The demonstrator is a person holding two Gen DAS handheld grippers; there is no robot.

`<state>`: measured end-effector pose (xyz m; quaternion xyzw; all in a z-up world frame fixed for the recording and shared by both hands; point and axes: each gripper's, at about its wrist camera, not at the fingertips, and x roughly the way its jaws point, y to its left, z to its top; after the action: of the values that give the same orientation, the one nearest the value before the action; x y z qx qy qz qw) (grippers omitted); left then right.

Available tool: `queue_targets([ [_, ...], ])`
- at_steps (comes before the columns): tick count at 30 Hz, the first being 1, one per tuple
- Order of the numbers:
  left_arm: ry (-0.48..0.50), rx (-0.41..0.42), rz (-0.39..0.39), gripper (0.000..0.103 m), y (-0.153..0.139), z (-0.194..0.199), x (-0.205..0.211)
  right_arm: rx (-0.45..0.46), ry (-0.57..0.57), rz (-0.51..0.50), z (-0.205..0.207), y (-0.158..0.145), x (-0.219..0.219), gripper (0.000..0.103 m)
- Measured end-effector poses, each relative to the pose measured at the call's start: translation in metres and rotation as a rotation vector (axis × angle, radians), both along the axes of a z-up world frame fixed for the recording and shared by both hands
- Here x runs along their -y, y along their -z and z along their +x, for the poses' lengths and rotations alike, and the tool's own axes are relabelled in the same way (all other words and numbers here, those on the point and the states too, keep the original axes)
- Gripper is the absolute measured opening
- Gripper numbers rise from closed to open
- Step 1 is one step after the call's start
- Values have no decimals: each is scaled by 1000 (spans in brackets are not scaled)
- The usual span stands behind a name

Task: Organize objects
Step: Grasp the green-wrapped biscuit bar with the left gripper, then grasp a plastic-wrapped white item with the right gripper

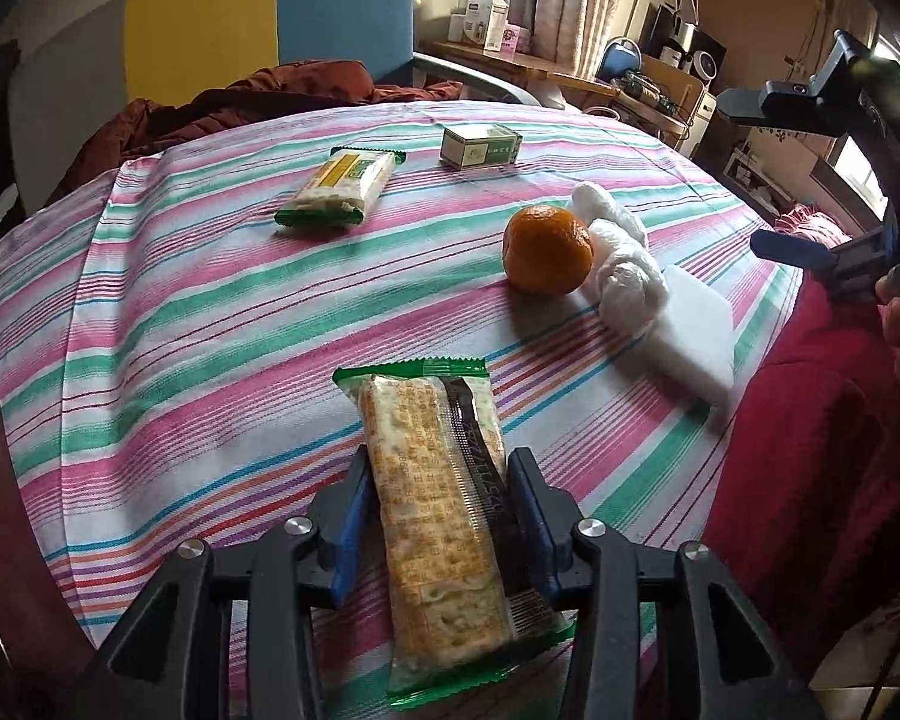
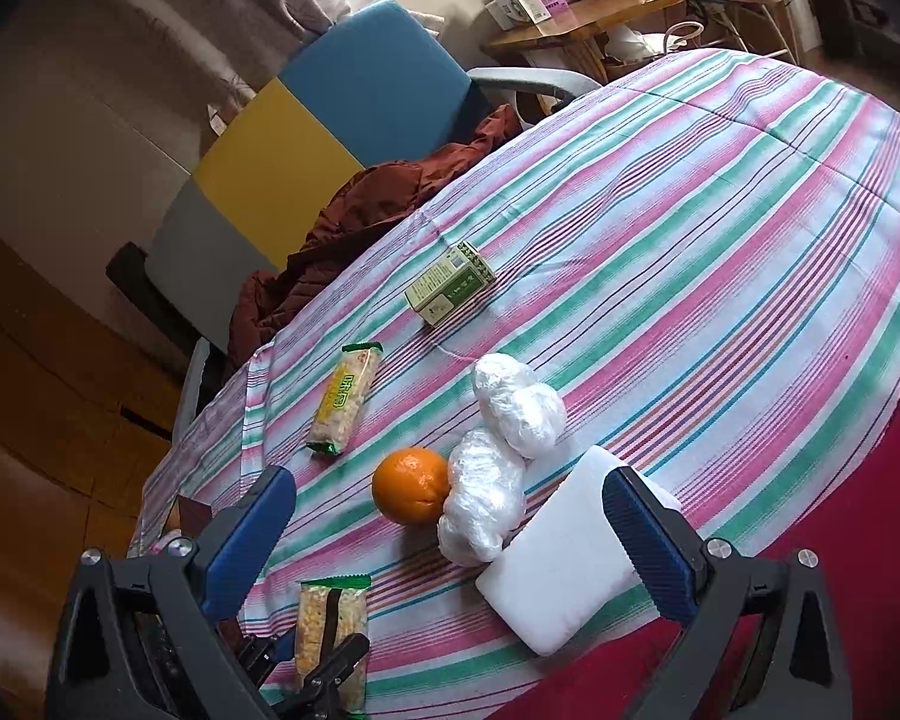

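Note:
My left gripper (image 1: 441, 516) is shut on a green-edged cracker packet (image 1: 438, 516), gripping its sides low over the striped tablecloth (image 1: 180, 360); the same grip and the packet (image 2: 330, 624) show at the bottom of the right wrist view. A second cracker packet (image 1: 339, 189) (image 2: 345, 402) and a small green box (image 1: 480, 147) (image 2: 450, 282) lie farther back. An orange (image 1: 547, 249) (image 2: 411, 486) touches white plastic-wrapped bundles (image 1: 624, 258) (image 2: 498, 468) beside a white block (image 1: 696, 330) (image 2: 564, 564). My right gripper (image 2: 447, 480) (image 1: 756, 174) hovers open above them, empty.
A blue, yellow and grey chair (image 1: 270, 30) (image 2: 330, 108) with a rust-brown jacket (image 1: 282, 90) (image 2: 360, 210) stands behind the table. A wooden side table (image 1: 510, 63) (image 2: 582, 24) holds cartons. Red cloth (image 1: 810, 420) (image 2: 870, 480) borders the table's right edge.

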<state>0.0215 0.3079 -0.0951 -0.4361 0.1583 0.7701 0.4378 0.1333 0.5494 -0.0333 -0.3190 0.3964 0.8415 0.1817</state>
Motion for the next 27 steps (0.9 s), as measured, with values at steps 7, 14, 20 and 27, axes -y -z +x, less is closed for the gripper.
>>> queue_targets([
  [7,0,-5,17,45,1,2,4,61,-24,4,-8,4,3,90],
  [14,2,7,33,45,1,1,5,257,-206,157,-40,9,34,62],
  [20,2,24,48,45,2,-2,7,502,-329,269,-79,35,50,61],
  [27,7,32,59,44,3,-2,10,600,-340,318,-96,58,53,40],
])
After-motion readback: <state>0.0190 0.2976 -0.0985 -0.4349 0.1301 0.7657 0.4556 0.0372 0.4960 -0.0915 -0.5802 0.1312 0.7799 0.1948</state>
